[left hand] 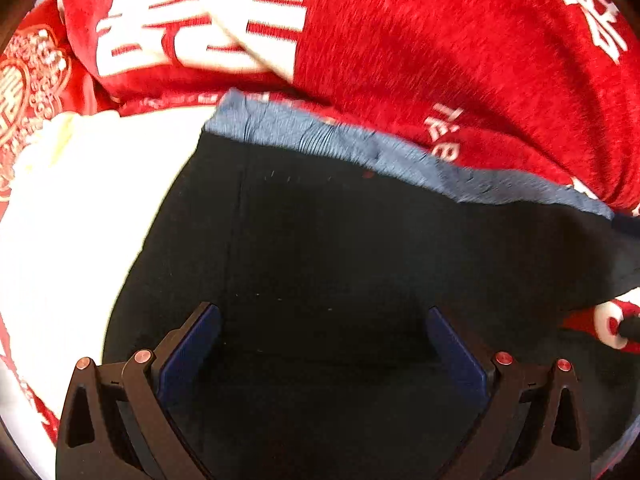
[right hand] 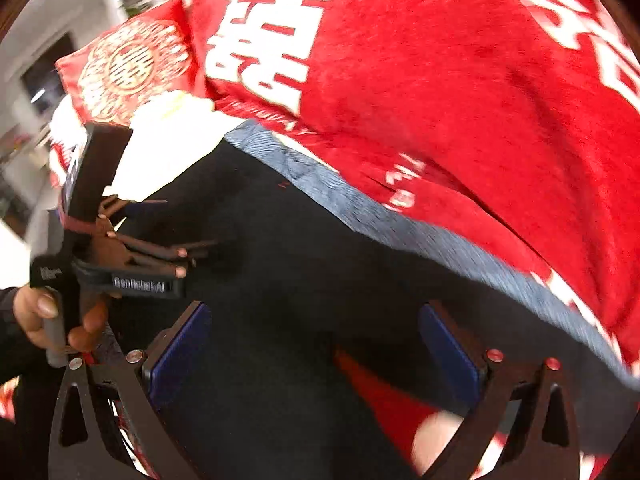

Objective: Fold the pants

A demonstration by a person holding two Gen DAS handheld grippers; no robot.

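Both tongs stand wide apart with nothing between their blue pads: the left tongs [left hand: 322, 316] hang over the dark cloth of the pants [left hand: 340, 260], and the right tongs [right hand: 316, 314] hang over the same garment from a little further right. In the right wrist view the left tool appears at the left edge, held by a person's hand [right hand: 44, 316], and a black strap on it bears white lettering that seems to read "GenRobot.AI" [right hand: 138, 283]; the blur makes the middle letters uncertain.

These pants are black or very dark navy, with a blue-grey ribbed waistband [left hand: 360, 148] running along their far edge from the left down to the right. A faint seam runs from the waistband towards the near side. They lie spread on a red blanket [left hand: 460, 60] printed with large white Chinese characters, too smeared to read; some small white Latin letters just beyond the waistband are also illegible. A white cloth [left hand: 80, 200] lies against the left side of the pants, and a red cushion [right hand: 132, 64] with a round pale ornament sits at the far left.

Legs of the pants are cut off by the near edge of both views. A red patch [right hand: 384, 396] shows between the right tongs, and whether it is blanket or something else cannot be told.
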